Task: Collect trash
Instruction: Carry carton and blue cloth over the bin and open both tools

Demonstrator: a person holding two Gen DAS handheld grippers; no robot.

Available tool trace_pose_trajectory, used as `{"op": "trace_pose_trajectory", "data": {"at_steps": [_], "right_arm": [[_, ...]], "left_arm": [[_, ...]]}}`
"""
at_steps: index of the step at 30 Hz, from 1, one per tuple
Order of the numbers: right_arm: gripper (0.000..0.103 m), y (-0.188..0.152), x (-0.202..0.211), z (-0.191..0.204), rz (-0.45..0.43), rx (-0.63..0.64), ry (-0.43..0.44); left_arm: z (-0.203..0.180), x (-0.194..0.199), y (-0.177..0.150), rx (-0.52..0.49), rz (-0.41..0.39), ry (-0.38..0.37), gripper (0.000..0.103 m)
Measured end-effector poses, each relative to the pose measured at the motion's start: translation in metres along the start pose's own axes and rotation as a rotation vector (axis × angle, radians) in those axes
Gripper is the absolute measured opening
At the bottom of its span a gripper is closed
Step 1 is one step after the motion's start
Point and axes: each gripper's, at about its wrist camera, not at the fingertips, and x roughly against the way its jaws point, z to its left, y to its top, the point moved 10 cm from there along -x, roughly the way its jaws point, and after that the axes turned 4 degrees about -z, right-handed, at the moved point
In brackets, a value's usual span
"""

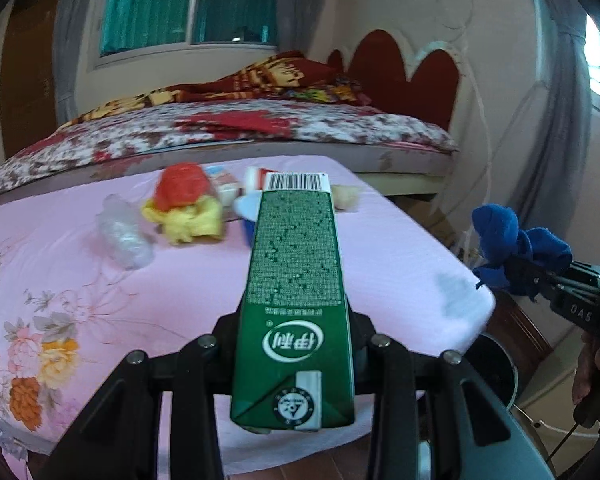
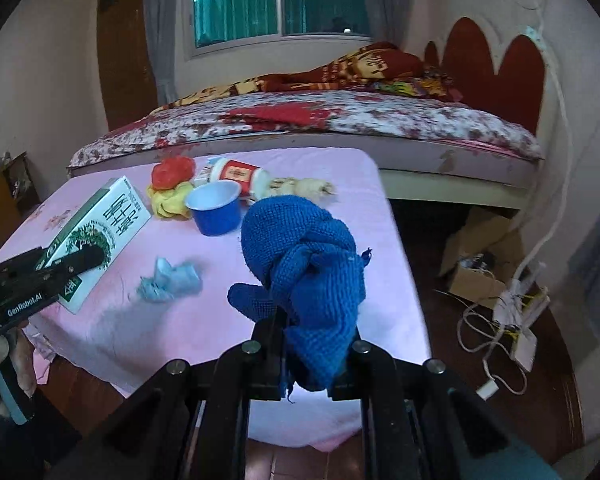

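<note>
While the left gripper point(image 1: 294, 332) sits low in the middle of its own view, its fingers are pinching a green milk carton point(image 1: 294, 280) from both sides, and the carton juts straight up the frame, barcode end toward the top, folded base down near the lens. From the right wrist view that same carton point(image 2: 100, 236) shows at the left edge, white and green, with a black finger point(image 2: 80, 262) pressed across its face and a hand point(image 2: 4, 364) wrapped round the handle below.

Over on the right gripper point(image 2: 306, 350), lower centre of its frame, the fingers are squeezed together on a blue knitted cloth point(image 2: 308, 264), which bunches up in a knot above the fingers and hangs a flap down between them. In the left wrist view the cloth point(image 1: 512, 244) hangs at the right edge, beyond the table corner.

Behind both held items, the pink flowered tablecloth point(image 2: 340, 208) carries the rest: a red and yellow bundle point(image 1: 184, 204) upper centre, a clear crumpled bottle point(image 1: 124, 232) to its left, a blue cup point(image 2: 216, 212), a red and white paper cup point(image 2: 236, 174) lying on its side, a pale wad point(image 2: 308, 188) at the upper right and a light blue scrap point(image 2: 172, 280), blurred, just left of the cloth. A bed point(image 1: 260, 128) fills the frame's upper band.
</note>
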Motion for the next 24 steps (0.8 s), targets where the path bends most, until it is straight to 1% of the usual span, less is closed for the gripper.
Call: {"op": "trace_pose_trajectory", "data": {"at_steps": [9,17,24], "right_arm": [[0.014,-0.026,0.043,-0.058,-0.015,-0.085,-0.073],[0.014,-0.052,0.063,-0.102,-0.003,-0.151,-0.124],[0.014,-0.084,0.081,-0.144,0.023,-0.208,-0.181]], "left_arm": [[-0.075,0.004,-0.003,-0.072,0.007,-0.097,0.037],[-0.136,-0.006,-0.016,-0.128,0.034,-0.174,0.037],[-0.186,-0.013,-0.033,-0.174,0.070,-0.246,0.037]]}}
